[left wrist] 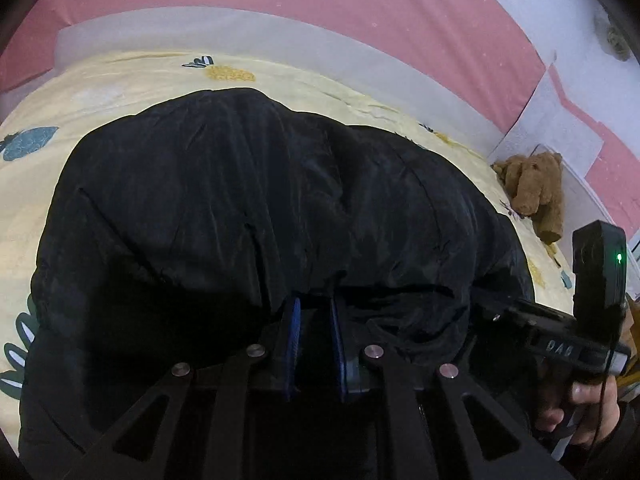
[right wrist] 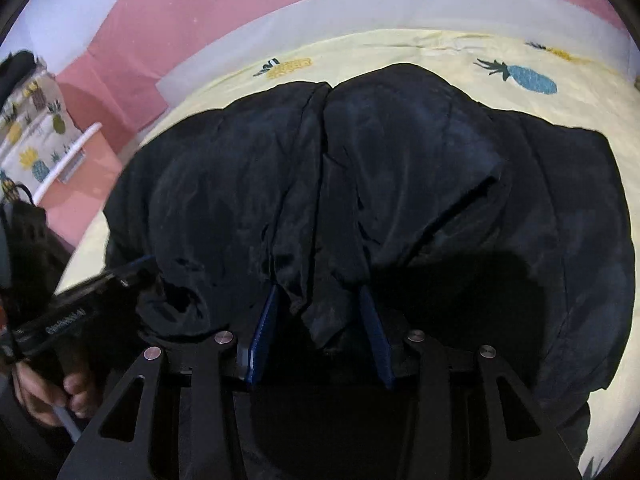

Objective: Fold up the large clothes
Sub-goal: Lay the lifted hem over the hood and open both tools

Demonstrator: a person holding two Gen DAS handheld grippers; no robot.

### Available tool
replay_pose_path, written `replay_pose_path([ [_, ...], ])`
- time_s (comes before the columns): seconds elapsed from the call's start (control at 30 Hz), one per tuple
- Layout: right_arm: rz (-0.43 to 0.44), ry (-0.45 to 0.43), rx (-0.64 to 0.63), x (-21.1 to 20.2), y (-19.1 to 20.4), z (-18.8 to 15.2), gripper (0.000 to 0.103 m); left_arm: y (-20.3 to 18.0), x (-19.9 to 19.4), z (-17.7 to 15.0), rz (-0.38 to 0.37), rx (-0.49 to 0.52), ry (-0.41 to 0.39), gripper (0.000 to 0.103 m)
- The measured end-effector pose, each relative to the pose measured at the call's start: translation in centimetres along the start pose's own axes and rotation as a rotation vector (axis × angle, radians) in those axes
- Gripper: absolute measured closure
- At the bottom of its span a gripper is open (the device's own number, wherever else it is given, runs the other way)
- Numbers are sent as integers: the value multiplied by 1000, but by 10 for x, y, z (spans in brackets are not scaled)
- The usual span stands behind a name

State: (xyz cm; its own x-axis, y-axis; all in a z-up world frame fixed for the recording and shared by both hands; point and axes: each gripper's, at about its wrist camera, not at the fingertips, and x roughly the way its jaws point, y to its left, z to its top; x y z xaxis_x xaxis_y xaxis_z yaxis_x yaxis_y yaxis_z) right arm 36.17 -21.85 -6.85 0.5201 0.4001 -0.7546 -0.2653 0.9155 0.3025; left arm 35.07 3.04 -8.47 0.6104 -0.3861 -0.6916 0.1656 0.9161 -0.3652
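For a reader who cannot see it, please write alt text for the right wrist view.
A black jacket lies bunched on a yellow sheet with pineapple prints, and the right gripper has its blue fingers spread apart with a fold of the fabric hanging between them. At the left edge, a hand holds the left gripper against the jacket.

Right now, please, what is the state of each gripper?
Left gripper: slightly open, black jacket at its tips, grip cannot be told.
Right gripper: open, a jacket fold hanging between, not pressed.
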Motion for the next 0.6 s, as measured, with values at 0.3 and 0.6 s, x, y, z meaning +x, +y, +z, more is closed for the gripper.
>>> replay_pose_path([
  [0.3, -5, 10, 88, -22, -8, -10, 59, -13, -9, -12, -11, 6, 40, 88],
  [0.6, -75, 19, 90, 2, -19, -17, 61, -22, 13, -22, -37, -3, 73, 88],
])
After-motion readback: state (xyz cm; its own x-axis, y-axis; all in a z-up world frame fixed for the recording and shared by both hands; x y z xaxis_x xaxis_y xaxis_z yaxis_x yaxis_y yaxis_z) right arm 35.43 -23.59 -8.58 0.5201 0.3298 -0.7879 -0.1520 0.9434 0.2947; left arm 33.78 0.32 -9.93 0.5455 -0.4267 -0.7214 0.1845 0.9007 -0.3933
